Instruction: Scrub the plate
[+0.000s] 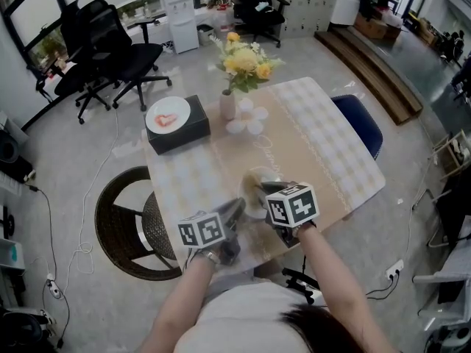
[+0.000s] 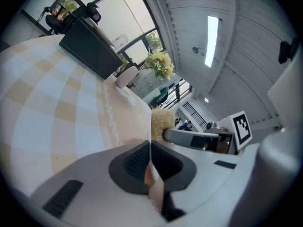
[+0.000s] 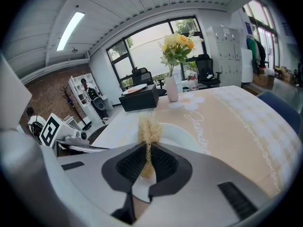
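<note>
A white plate (image 1: 255, 184) is held over the near edge of the table (image 1: 324, 145). My left gripper (image 1: 234, 213) is shut on its rim; in the left gripper view the plate (image 2: 150, 126) runs edge-on, as a thin white line, between the pads of the left gripper (image 2: 149, 148). From the right, my right gripper (image 1: 266, 191) is shut on a tan fibrous scrubber (image 3: 149, 129), whose tuft rests against the plate (image 3: 187, 135). In the right gripper view the right gripper (image 3: 148, 152) pinches the scrubber's stem. The scrubber (image 2: 161, 121) shows beside the plate's edge.
A black box (image 1: 180, 132) at the table's far left carries a second white plate (image 1: 168, 115) with a red smear. A vase of yellow flowers (image 1: 228, 103) and white coasters (image 1: 246, 120) stand mid-table. A wicker chair (image 1: 132, 223) is left, a blue seat (image 1: 360, 120) right.
</note>
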A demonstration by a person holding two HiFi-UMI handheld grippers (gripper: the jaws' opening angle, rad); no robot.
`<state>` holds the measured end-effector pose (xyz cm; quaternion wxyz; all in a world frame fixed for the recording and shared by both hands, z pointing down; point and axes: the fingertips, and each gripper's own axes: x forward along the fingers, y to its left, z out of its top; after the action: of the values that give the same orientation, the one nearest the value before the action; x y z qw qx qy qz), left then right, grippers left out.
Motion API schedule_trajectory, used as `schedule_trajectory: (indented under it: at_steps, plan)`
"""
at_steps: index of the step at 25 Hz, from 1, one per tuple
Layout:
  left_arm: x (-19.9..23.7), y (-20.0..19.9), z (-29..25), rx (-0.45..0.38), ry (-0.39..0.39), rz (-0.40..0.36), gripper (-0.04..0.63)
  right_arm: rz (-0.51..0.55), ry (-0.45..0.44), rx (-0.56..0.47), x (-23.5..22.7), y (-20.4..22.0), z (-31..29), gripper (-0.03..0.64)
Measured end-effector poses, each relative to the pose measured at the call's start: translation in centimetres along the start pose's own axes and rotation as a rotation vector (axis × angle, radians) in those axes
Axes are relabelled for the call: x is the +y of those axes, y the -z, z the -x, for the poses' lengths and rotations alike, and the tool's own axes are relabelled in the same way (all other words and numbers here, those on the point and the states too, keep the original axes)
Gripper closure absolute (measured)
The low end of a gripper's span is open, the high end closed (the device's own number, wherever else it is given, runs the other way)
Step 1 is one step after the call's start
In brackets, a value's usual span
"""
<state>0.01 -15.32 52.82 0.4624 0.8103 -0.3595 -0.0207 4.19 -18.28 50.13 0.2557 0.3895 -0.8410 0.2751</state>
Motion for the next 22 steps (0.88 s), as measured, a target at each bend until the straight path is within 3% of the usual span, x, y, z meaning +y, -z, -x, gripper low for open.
schedule_trajectory:
  at_steps: [22]
  plan:
    - [-0.1,-0.3,-0.1,0.002,0.017,0.028,0.575,-0.011,-0.037,0.165,1.3,6.0,1.8,0.581]
